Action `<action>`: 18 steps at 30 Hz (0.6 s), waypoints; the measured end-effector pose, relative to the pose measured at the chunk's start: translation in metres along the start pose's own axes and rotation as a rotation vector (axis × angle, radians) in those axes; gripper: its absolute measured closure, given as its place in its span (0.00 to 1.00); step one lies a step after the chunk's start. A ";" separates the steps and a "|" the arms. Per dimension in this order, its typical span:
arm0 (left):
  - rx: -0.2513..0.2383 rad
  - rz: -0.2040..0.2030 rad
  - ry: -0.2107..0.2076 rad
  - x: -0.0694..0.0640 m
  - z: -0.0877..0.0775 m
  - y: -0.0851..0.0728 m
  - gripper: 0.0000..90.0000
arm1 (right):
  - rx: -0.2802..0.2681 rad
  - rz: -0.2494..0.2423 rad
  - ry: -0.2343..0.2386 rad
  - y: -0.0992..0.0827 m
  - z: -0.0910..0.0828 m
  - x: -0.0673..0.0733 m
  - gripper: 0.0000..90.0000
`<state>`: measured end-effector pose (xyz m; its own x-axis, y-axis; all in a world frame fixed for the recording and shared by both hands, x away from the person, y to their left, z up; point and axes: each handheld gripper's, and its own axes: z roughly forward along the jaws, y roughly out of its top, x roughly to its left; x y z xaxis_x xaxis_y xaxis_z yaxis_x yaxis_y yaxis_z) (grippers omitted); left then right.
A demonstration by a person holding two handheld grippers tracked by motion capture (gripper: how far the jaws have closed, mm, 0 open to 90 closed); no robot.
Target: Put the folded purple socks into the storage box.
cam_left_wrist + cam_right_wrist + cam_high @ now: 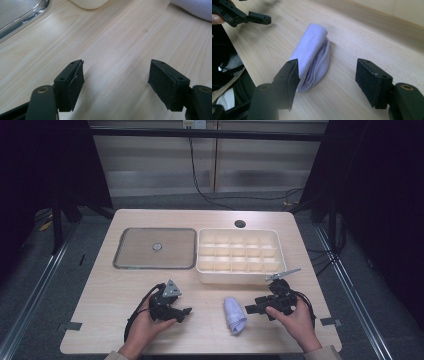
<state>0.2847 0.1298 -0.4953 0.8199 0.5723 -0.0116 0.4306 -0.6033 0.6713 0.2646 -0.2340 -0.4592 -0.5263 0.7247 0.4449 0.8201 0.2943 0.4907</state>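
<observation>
A rolled pale lilac cloth (234,315) lies on the wooden table near its front edge, between my two hands. My right gripper (248,310) sits just right of it, jaws open and pointing left at it. In the right gripper view the cloth (313,56) lies just beyond the left jaw, nothing between the pads (372,82). My left gripper (184,312) rests left of the cloth, apart from it, jaws open over bare wood (115,77). A corner of the cloth (195,8) shows at the top right of the left gripper view.
A cream divided organiser tray (240,276) stands at the back right of the table. A flat metal-rimmed tray (155,265) with a small round knob lies to its left. A round cable hole (240,224) sits near the far edge.
</observation>
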 end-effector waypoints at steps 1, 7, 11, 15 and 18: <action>0.008 0.000 -0.001 0.001 0.000 -0.001 0.31 | 0.012 0.008 -0.001 0.000 0.000 0.000 0.39; -0.002 -0.008 -0.009 0.002 0.002 -0.004 0.29 | 0.026 0.023 0.005 0.001 0.001 -0.002 0.39; -0.029 -0.001 -0.014 0.003 0.004 -0.007 0.26 | 0.036 0.038 0.020 0.001 0.003 -0.003 0.39; -0.068 0.003 -0.017 0.004 0.006 -0.009 0.23 | 0.047 0.053 0.031 0.003 0.004 -0.003 0.39; -0.077 0.010 -0.018 0.005 0.007 -0.011 0.22 | 0.055 0.069 0.048 0.003 0.006 -0.003 0.40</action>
<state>0.2869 0.1353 -0.5076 0.8310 0.5560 -0.0175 0.3926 -0.5639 0.7266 0.2698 -0.2312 -0.4633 -0.4769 0.7139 0.5127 0.8654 0.2792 0.4162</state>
